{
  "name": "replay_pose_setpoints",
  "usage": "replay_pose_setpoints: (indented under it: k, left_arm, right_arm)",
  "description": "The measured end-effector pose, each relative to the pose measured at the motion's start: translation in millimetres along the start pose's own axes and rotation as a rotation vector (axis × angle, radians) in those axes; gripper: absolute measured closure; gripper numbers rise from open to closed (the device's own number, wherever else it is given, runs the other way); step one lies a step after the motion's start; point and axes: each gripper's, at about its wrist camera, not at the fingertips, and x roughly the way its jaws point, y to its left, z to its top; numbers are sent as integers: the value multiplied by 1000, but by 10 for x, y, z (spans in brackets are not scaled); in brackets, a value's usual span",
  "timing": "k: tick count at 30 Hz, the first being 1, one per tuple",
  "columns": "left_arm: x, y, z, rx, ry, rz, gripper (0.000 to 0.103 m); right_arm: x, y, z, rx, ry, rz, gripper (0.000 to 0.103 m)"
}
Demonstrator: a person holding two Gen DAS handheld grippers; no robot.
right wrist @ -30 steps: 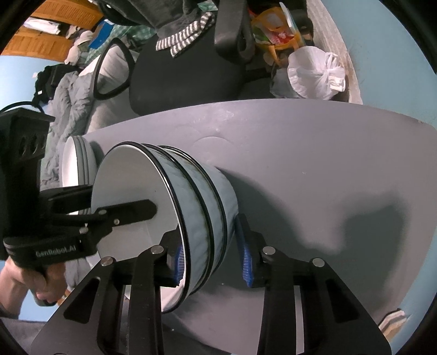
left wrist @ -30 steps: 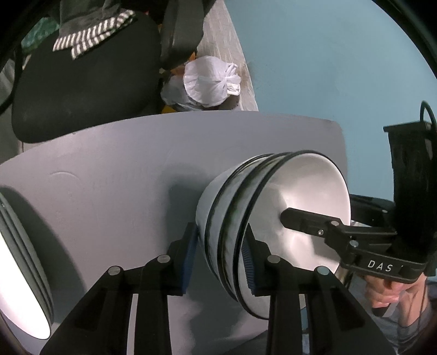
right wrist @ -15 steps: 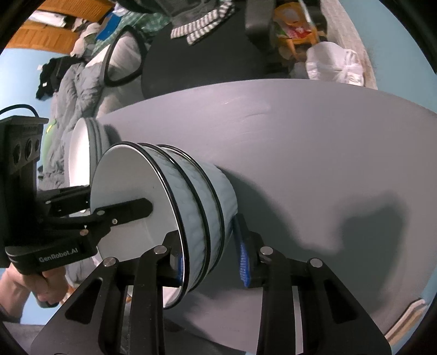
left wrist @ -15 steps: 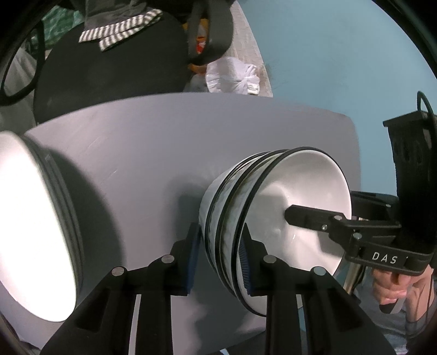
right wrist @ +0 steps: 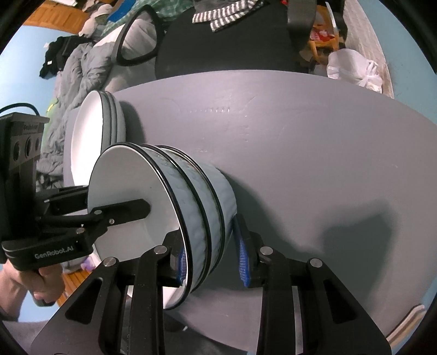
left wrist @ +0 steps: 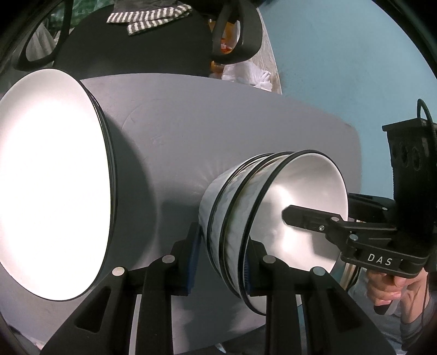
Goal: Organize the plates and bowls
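A stack of three white bowls [left wrist: 273, 196] with black rims and pale blue patterned walls is held from both sides over the grey table [left wrist: 218, 123]. My left gripper [left wrist: 220, 254] is shut on the stack's near rim, one pad inside the top bowl and one outside. My right gripper [right wrist: 211, 256] is shut on the opposite rim of the same bowl stack [right wrist: 196, 196]. Each view shows the other gripper's finger reaching into the top bowl. A stack of white plates [left wrist: 54, 177] with dark rims sits on the table just left of the bowls, and it shows as the plates [right wrist: 90, 131] behind them.
A black office chair [right wrist: 232, 46] with a striped cloth [right wrist: 221, 13] stands past the table's far edge. A white plastic bag [right wrist: 352, 68] lies on the floor. Grey bedding [right wrist: 71, 82] is at the far left. A person's hand [left wrist: 393, 289] grips the right handle.
Both grippers have carried the bowl stack leftwards across the table towards the plates, which now fill the left side of the left wrist view. The grips look unchanged.
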Motion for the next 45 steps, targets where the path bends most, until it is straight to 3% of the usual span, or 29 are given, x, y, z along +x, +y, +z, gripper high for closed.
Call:
replay_pose_setpoints:
  k: [12,16,21,45]
  left_arm:
    - [-34,91,-153,-35,-33,-4,78]
    - [-57,78,-258,-12,-45,40,78]
    - [-96,203,-346,-60,-42,24,79]
    - [-793,423,-373,-112,-175,40,79]
  right_arm:
    - [-55,45,-84,46,-42,2,76]
    - [-43,117,-96,46,-43,4,76]
    - [1,176,-119,61,-31,25,77]
    - [-183,1118,37,-104,-62,-5,80]
